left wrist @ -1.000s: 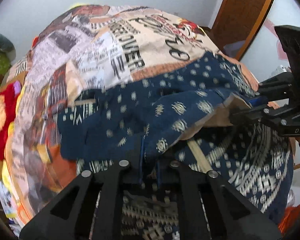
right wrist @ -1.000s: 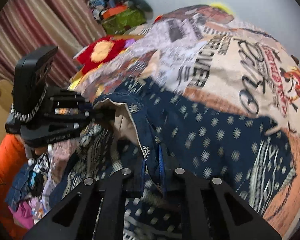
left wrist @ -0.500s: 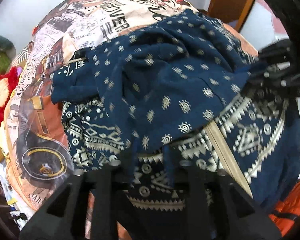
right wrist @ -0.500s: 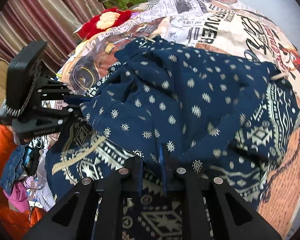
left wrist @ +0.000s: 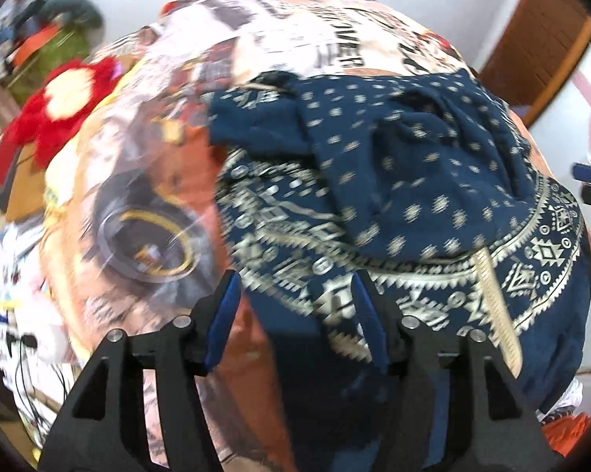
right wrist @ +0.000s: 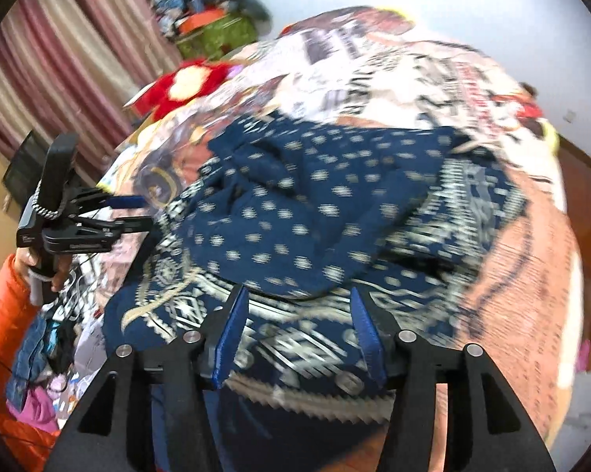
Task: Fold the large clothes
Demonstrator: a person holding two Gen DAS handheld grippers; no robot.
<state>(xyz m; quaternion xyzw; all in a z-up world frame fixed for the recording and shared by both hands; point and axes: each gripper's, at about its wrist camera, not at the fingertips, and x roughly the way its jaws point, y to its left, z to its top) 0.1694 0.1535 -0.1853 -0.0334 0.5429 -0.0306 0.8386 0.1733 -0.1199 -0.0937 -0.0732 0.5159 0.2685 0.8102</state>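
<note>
A navy garment with cream dots and a patterned border lies folded on the printed bedspread, its dotted half laid over the bordered half. My left gripper hovers over the garment's near left edge with its jaws opening. The cloth lies below the blue pads, not gripped. My right gripper hovers above the garment, jaws opening, also holding nothing. In the right wrist view the left gripper is at the left, held by a hand. The right gripper's tip shows at the far right edge.
A red plush toy and a green bundle sit at the bed's far side. Striped curtains hang behind. A wooden door is at the right. Loose clothes pile beside the bed by an orange sleeve.
Both grippers carried the garment's edge over, laid it down and let go. Their jaws went from shut on cloth to apart, and both drew back toward the near edge.
</note>
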